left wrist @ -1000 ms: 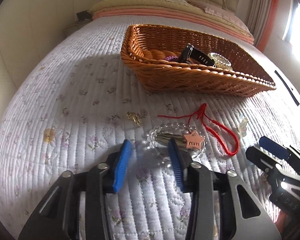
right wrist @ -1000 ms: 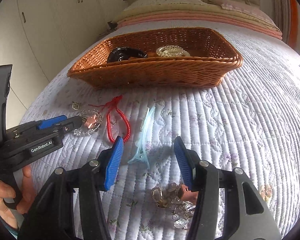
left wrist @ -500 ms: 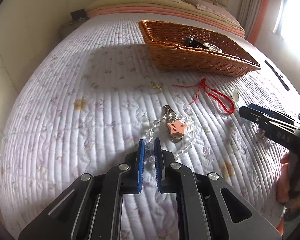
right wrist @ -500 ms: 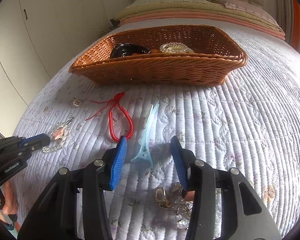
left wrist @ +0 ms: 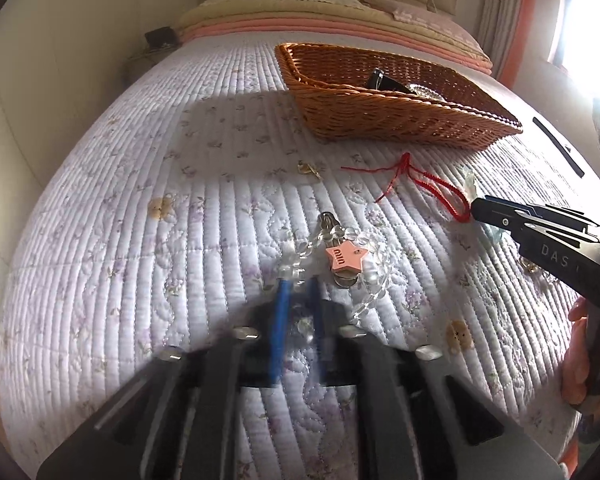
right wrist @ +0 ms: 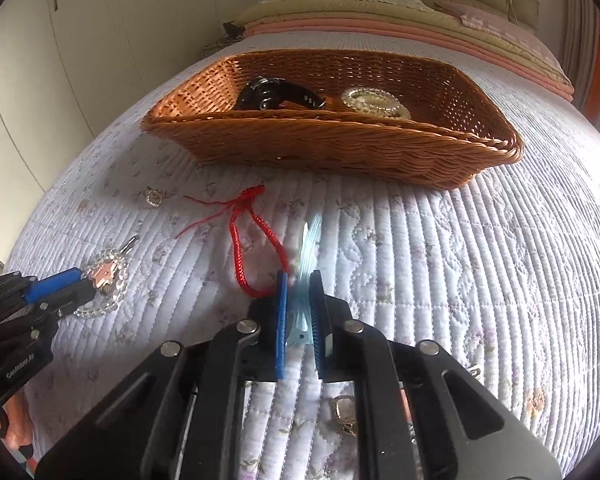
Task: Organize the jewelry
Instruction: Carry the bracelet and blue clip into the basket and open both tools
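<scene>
My left gripper (left wrist: 298,284) is shut on a clear bead bracelet (left wrist: 374,276) with a pink star charm (left wrist: 346,258), which lies on the quilt; the pair also shows in the right wrist view (right wrist: 108,280). My right gripper (right wrist: 300,276) is shut on a pale blue hair clip (right wrist: 310,240). A red cord (right wrist: 246,240) lies just left of the clip. The wicker basket (right wrist: 340,144) stands further back and holds a black watch (right wrist: 276,94) and a pearl bracelet (right wrist: 374,102).
A small gold ring (right wrist: 154,198) lies on the quilt at the left. More gold and crystal pieces (right wrist: 344,410) lie under my right gripper. A black strip (left wrist: 558,146) lies at the bed's right side. Pillows and folded blankets are behind the basket.
My right gripper has closed on the hair clip. My left gripper closed on the bead bracelet half a second ago and still holds it, with the view blurred by motion.
</scene>
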`<state>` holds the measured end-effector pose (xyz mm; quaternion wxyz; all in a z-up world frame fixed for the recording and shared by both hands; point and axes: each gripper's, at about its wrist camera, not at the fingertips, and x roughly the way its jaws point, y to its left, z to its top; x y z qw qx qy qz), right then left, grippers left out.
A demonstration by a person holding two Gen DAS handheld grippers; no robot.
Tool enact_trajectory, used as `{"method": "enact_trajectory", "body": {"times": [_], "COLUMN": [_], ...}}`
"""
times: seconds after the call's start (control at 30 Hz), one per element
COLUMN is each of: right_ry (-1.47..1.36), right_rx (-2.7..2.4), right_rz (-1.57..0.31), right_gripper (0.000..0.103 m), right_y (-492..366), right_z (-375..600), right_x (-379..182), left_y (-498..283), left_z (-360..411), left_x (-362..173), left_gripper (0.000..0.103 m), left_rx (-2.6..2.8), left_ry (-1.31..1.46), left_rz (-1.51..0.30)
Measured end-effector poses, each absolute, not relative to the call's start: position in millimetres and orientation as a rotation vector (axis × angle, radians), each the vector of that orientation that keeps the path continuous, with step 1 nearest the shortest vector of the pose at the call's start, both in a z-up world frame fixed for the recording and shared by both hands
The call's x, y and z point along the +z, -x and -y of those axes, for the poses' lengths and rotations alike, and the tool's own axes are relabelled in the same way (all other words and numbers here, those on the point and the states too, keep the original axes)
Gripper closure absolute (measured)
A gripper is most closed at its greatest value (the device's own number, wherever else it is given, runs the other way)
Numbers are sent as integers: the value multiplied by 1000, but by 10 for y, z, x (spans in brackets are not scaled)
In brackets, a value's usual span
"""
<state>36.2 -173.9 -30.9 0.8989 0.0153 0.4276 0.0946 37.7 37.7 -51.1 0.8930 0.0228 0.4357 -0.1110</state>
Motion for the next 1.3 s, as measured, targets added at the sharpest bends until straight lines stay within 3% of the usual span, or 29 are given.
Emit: {"method": "enact_trajectory", "body": {"times": [0.2, 0.63, 0.93, 1.3], "right_ry": [-78, -115, -65, -96], "right_rx": [215, 245, 225, 213], "right_rz": [-840, -689, -608, -718], "right_gripper": [94, 94, 94, 94], "right_y": [-169, 123, -442, -1460], "right_z": [1850, 2045, 2108, 2287], "right_x": [-184, 459, 887, 692], "left_y": [-246, 25, -716, -1837], "left_z": [-459, -272, 118, 411], "left_x": [-363, 565, 985, 587], "left_gripper": [97, 97, 97, 97], "left_rx": [-318, -465, -518, -458], "left_ry": [46, 49, 48, 100], "left_rz": [-836, -569, -470, -580]}}
